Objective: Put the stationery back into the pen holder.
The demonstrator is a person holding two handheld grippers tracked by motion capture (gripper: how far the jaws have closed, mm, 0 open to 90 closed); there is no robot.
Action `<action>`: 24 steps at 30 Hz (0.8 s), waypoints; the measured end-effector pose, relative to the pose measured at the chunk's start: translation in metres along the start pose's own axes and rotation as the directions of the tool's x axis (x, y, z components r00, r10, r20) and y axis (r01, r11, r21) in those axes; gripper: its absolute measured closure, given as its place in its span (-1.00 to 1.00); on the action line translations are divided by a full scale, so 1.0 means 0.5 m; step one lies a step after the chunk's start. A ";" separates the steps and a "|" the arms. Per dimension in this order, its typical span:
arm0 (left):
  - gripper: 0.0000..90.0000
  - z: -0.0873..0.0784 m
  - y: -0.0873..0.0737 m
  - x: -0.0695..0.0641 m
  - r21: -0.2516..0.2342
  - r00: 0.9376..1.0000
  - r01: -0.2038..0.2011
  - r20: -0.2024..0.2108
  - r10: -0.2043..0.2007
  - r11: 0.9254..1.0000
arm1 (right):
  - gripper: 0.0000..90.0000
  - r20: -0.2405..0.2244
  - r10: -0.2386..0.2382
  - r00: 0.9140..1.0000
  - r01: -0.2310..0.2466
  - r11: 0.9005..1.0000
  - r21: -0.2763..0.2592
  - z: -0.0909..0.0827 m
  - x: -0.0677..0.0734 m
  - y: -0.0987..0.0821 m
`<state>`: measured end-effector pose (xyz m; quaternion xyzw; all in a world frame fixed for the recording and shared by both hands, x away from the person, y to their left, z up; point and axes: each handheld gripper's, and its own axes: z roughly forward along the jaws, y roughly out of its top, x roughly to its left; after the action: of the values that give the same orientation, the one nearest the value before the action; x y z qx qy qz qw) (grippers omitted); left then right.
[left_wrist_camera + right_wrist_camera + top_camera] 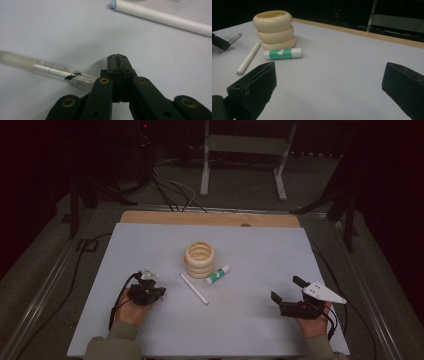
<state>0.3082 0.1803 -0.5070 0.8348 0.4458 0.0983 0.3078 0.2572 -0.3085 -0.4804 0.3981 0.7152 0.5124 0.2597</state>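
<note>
On the pale grey counter [250, 330], left claw [150, 281] low at the near left, jaws pressed fully together with nothing between them. In the left claw view, closed tips [117, 60] just above the surface, and a clear-barrelled pen [60, 73] lying flat just beside them, its near end slipping under the claw's black linkage; whether touching, impossible to tell. Same pen seen from the right claw view as a small translucent stick [234, 38] next to the far dark claw [219, 42]. Right claw [285, 292] at the near right, resting low over bare counter, jaws standing wide apart and gripping nothing; in its own view, the two black jaws far to either side with only grey surface between. Near the middle of the counter, a cream ringed holder [199, 260] upright, shaped like three stacked rings, open at the top. Just right of its base, a green-and-white glue stick [217, 275] lying on its side, close to the holder. In front of the holder, a white marker [194, 288] lying flat and slanted, between the holder and the left claw, apart from both. Beyond the grey sheet, a strip of bare wood [210, 218] along the far edge.
</note>
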 end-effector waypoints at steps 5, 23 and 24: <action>1.00 -0.007 -0.007 0.002 0.006 1.000 0.000 -0.002 0.000 1.000 | -1.00 0.001 0.000 1.000 0.000 1.000 0.000 0.000 0.000 0.000; 1.00 -0.036 -0.037 0.015 0.019 1.000 0.013 -0.024 -0.013 1.000 | -1.00 0.002 -0.001 1.000 0.001 1.000 0.006 0.001 0.001 -0.001; 1.00 -0.038 -0.039 0.016 0.022 1.000 0.015 -0.027 -0.014 1.000 | -1.00 0.001 -0.001 1.000 0.001 1.000 0.006 0.001 0.001 -0.001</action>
<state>0.2915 0.2028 -0.5046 0.8334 0.4571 0.1023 0.2934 0.2572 -0.3077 -0.4809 0.3987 0.7170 0.5097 0.2592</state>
